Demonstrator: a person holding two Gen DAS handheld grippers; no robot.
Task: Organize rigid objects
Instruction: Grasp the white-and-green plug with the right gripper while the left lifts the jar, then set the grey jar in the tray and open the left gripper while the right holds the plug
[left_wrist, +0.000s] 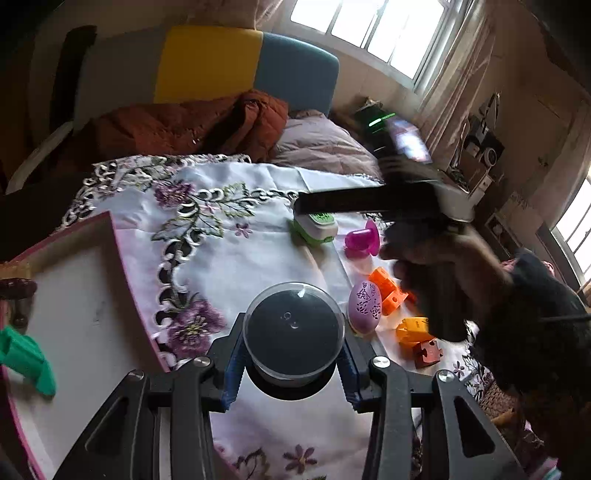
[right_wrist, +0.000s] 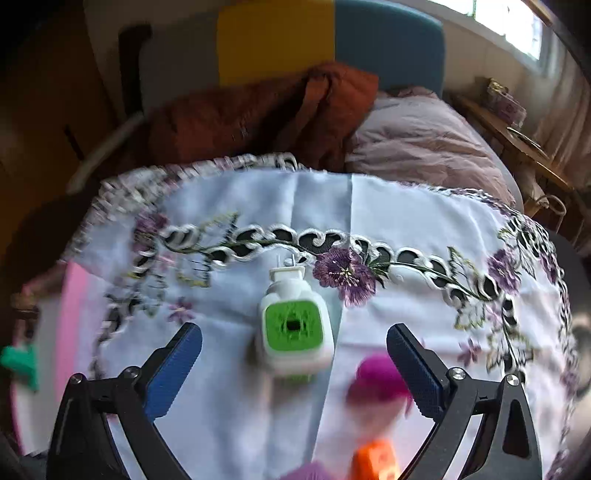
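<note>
My left gripper (left_wrist: 293, 373) is shut on a round black object with a clear domed lid (left_wrist: 293, 330), held above the tablecloth. My right gripper (right_wrist: 294, 345) is open, its blue pads on either side of a white and green plug-in device (right_wrist: 293, 328) lying on the cloth; the device also shows in the left wrist view (left_wrist: 314, 225). A magenta cup-shaped piece (left_wrist: 364, 238), an orange block (left_wrist: 388, 290), a purple patterned egg (left_wrist: 365, 306), a yellow-orange piece (left_wrist: 413, 328) and a red-brown puzzle block (left_wrist: 428, 352) lie at the right.
A pink-rimmed white tray (left_wrist: 85, 317) at the left holds a green piece (left_wrist: 26, 360). The embroidered white tablecloth (right_wrist: 406, 221) covers the table. Behind it are a rust jacket (left_wrist: 192, 129) and a pink duvet (right_wrist: 424, 147).
</note>
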